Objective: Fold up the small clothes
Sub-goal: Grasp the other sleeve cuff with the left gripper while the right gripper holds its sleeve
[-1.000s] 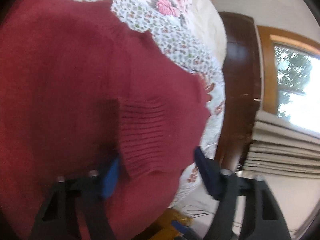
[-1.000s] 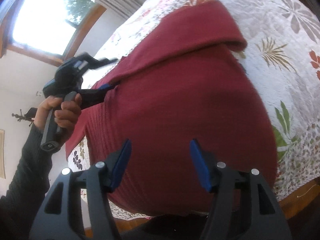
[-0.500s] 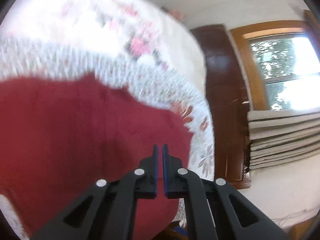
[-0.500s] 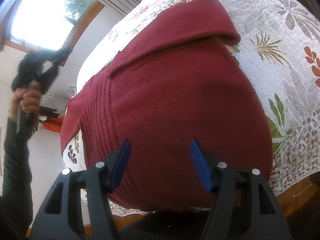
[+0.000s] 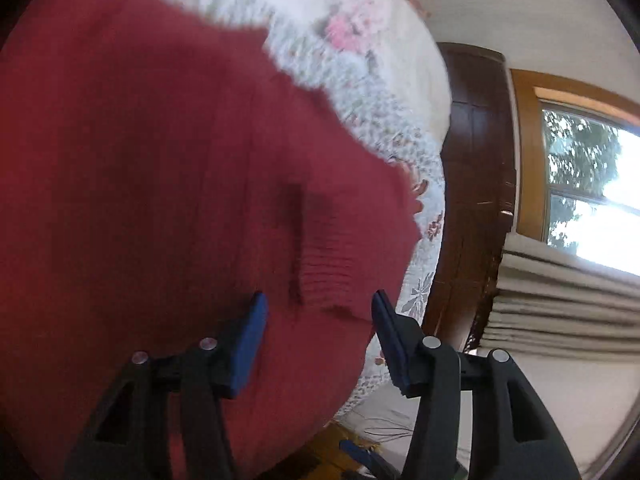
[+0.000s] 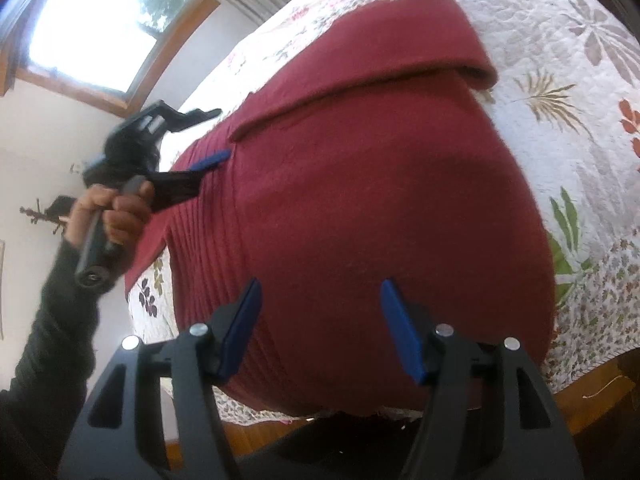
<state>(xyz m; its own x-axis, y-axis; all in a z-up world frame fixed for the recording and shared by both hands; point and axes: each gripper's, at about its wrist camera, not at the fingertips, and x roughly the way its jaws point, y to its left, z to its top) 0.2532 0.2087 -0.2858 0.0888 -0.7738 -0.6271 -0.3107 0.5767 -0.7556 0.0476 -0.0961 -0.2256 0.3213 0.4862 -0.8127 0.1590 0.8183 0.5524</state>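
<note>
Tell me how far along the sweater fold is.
Done: one edge of the red sweater lies folded over on the floral quilt. In hand: nothing; left tongs and right tongs are open over it. Left: the remaining folds.

**Surroundings in view**

A floral quilt is spread over the bed. A dark wooden bedpost is seen beside a wood-framed window, under which folded pale curtains are gathered. Another window is seen in the right wrist view.
</note>
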